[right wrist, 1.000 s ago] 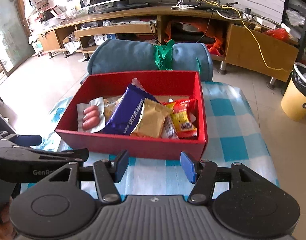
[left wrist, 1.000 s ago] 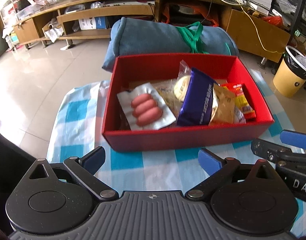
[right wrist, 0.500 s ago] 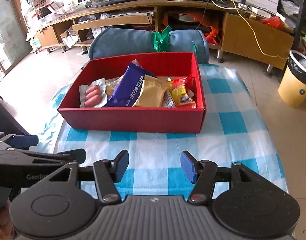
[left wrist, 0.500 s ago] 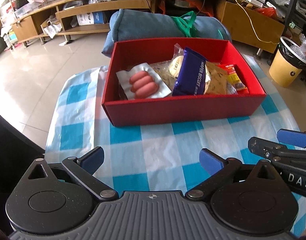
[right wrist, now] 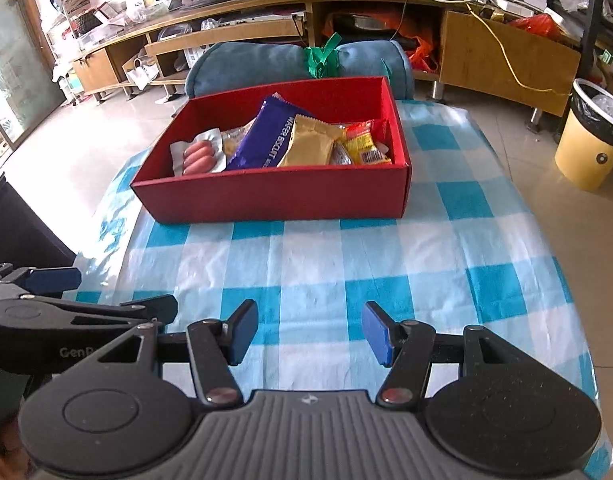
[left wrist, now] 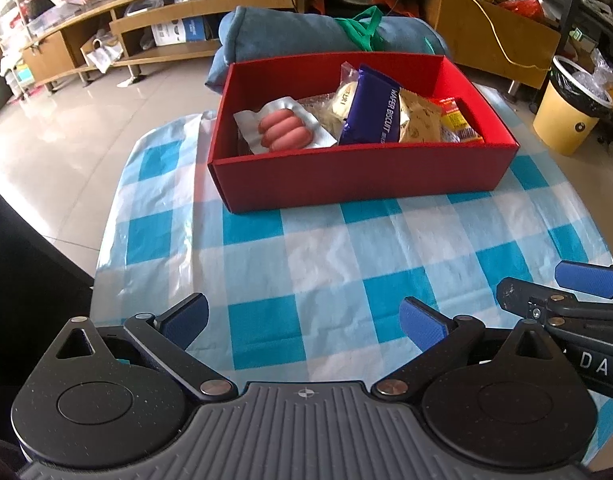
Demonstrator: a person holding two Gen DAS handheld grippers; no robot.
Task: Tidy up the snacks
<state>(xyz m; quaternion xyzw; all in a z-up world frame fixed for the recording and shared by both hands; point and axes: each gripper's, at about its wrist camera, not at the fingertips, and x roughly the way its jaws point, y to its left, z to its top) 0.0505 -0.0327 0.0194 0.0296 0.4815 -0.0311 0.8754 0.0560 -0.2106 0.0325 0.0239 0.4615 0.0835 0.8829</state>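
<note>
Red cardboard forms the box (left wrist: 362, 176) that is set toward the far end of the counter (left wrist: 326, 264), which is covered by a blue-and-white checked cloth (right wrist: 386, 256). Inside the box, a sausage pack (left wrist: 284, 131), a purple wafer biscuit pack (left wrist: 376, 110), a tan packet (right wrist: 311, 147) and a yellow-red packet (right wrist: 362, 145) are seen leaning together. The left tool (left wrist: 302, 320) and the right tool (right wrist: 308, 330) are held released over the near cloth, well apart from the box, with nothing between the jaws.
</note>
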